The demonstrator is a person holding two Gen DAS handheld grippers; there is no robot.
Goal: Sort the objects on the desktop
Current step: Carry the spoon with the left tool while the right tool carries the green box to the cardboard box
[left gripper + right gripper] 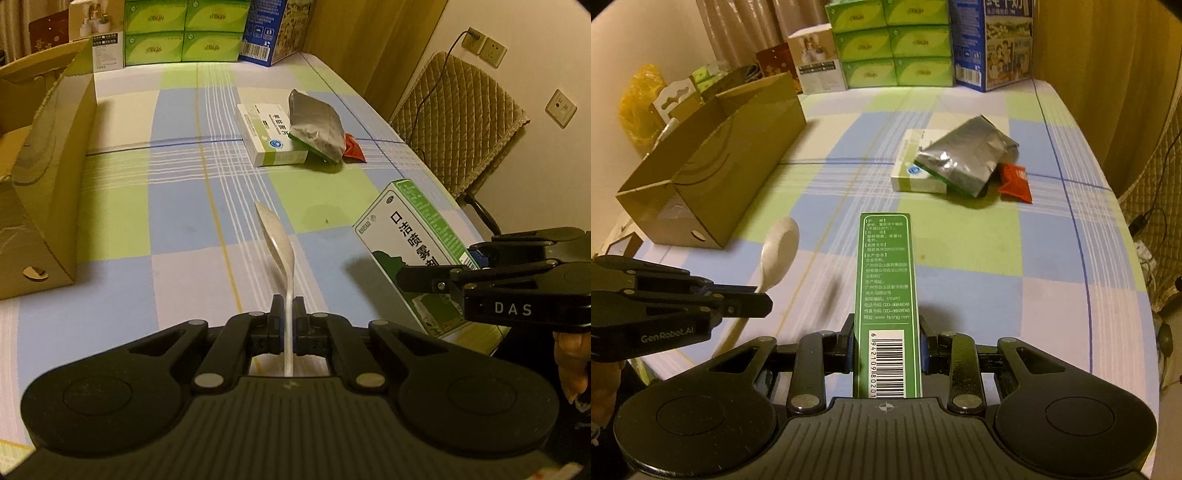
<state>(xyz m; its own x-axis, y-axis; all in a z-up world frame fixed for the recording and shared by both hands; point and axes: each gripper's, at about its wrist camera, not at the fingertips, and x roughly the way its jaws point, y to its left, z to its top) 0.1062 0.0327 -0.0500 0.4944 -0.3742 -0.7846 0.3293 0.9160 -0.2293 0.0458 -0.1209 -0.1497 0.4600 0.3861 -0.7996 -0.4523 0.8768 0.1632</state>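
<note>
Grippers both loaded: your left gripper (285,310) is clamped on the handle of a white spoon (276,247), bowl pointing forward, raised off the checked tablecloth (177,206). Your right gripper (886,345) pinches a green medicine box (886,280), also aloft. You appear mid-carry. Next, likely swing each toward the open cardboard box (713,173) at your left. A white carton (916,173), silver pouch (967,158) and red sachet (1015,182) wait beyond.

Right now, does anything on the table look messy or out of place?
Yes. A crumpled silver pouch lies tilted across a white box, half covering it, with a red packet right beside its edge. Nothing looks spilled.
</note>
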